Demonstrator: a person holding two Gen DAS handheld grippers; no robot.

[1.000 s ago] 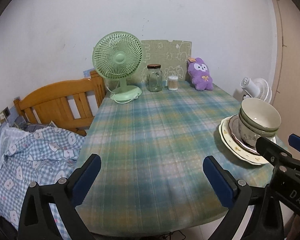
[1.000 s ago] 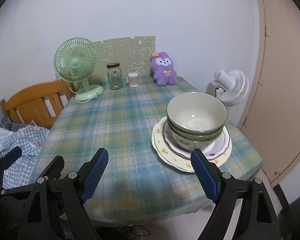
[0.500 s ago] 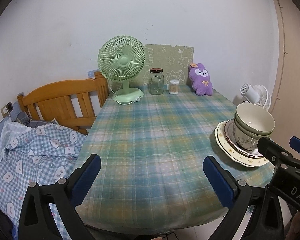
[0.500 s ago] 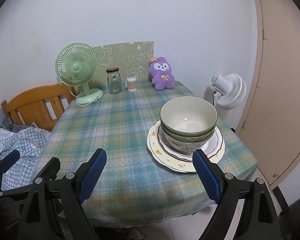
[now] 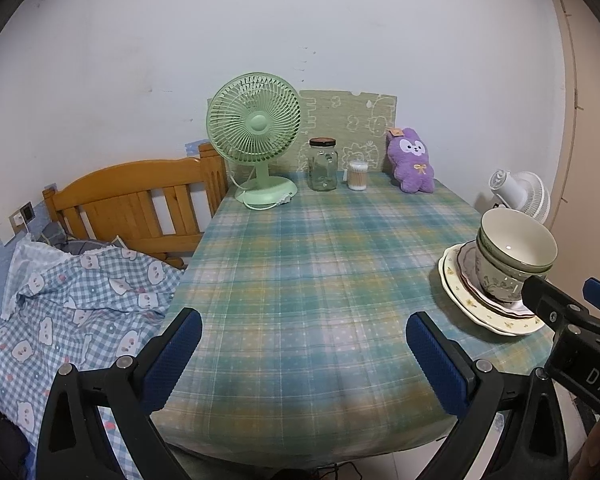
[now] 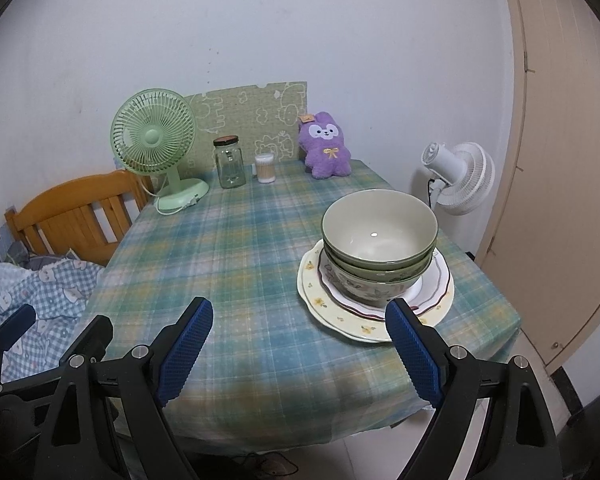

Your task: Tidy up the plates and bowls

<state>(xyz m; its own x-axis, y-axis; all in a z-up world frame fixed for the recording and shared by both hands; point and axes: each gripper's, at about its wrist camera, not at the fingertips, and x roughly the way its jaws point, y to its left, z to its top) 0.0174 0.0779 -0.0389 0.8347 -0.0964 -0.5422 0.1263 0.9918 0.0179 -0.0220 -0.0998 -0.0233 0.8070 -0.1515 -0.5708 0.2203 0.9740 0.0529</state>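
Three nested bowls (image 6: 379,236) stand on two stacked plates (image 6: 340,318) at the right side of the plaid table (image 6: 240,256). The top two bowls are green, the lowest is flower-patterned. The stack also shows in the left wrist view (image 5: 512,256). My right gripper (image 6: 300,344) is open and empty, back over the table's near edge, with its right finger just in front of the plates. My left gripper (image 5: 300,354) is open and empty over the near edge, left of the stack.
At the table's far end stand a green fan (image 6: 156,148), a glass jar (image 6: 230,162), a cotton swab tub (image 6: 265,168) and a purple plush (image 6: 326,146). A wooden headboard (image 5: 136,204) and checked bedding (image 5: 60,300) lie left. A white fan (image 6: 458,178) and a door (image 6: 560,160) are right.
Both grippers have drawn back and up from the table, so the bowl stack and far objects look smaller and farther. The dishes have not moved. Both stay open.
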